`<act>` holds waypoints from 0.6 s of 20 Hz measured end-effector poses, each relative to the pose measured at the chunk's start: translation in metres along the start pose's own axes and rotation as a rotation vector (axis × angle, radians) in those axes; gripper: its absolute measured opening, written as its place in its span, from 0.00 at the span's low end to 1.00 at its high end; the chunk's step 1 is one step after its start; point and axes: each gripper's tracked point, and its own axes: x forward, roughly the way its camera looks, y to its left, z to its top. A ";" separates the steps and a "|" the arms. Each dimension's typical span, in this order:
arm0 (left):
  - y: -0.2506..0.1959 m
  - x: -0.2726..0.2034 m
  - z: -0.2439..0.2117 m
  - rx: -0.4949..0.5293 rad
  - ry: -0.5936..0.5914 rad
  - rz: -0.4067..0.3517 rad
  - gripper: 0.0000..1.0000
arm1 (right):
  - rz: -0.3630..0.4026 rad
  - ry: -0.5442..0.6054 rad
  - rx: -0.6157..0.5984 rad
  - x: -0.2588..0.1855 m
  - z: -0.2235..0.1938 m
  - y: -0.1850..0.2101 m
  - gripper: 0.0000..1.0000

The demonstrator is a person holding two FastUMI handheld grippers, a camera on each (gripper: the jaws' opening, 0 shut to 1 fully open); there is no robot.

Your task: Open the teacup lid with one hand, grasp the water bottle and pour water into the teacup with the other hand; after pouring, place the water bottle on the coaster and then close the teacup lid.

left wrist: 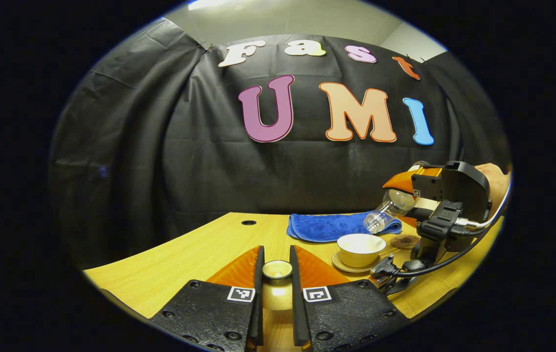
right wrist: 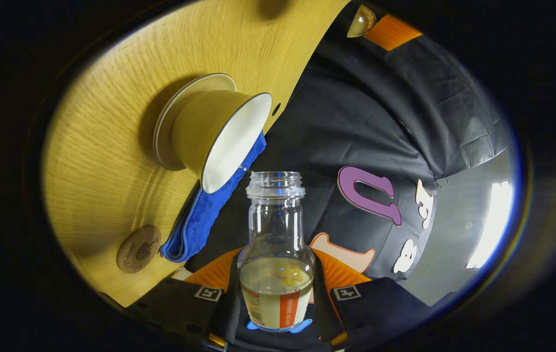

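Lid [left wrist: 277, 269] sits clamped between my left tongs [left wrist: 277, 274], held above the table [left wrist: 185, 259]. My right tongs [right wrist: 276, 298] grip the bottle [right wrist: 276, 254], tipped over the open cup [left wrist: 360, 248] on its saucer [left wrist: 351, 267]. Blue towel [left wrist: 326, 226] lies just behind; coaster [left wrist: 405, 241] beside the cup.

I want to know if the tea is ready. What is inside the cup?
The teacup stands open on its saucer. Its inner wall looks plain white, and no water can be seen in it. Its bottom is hidden by the rim. The tilted water bottle holds some liquid.
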 end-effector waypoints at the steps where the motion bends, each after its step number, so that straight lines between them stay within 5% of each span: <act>1: 0.000 0.000 0.000 0.000 0.000 0.000 0.21 | 0.000 -0.001 0.000 -0.001 0.000 0.000 0.67; 8: 0.001 0.001 0.001 0.003 -0.001 0.007 0.21 | 0.086 0.008 0.161 -0.004 0.003 0.027 0.67; 12: 0.008 0.001 0.000 0.004 -0.001 0.035 0.19 | 0.143 0.044 0.383 -0.007 -0.008 0.039 0.68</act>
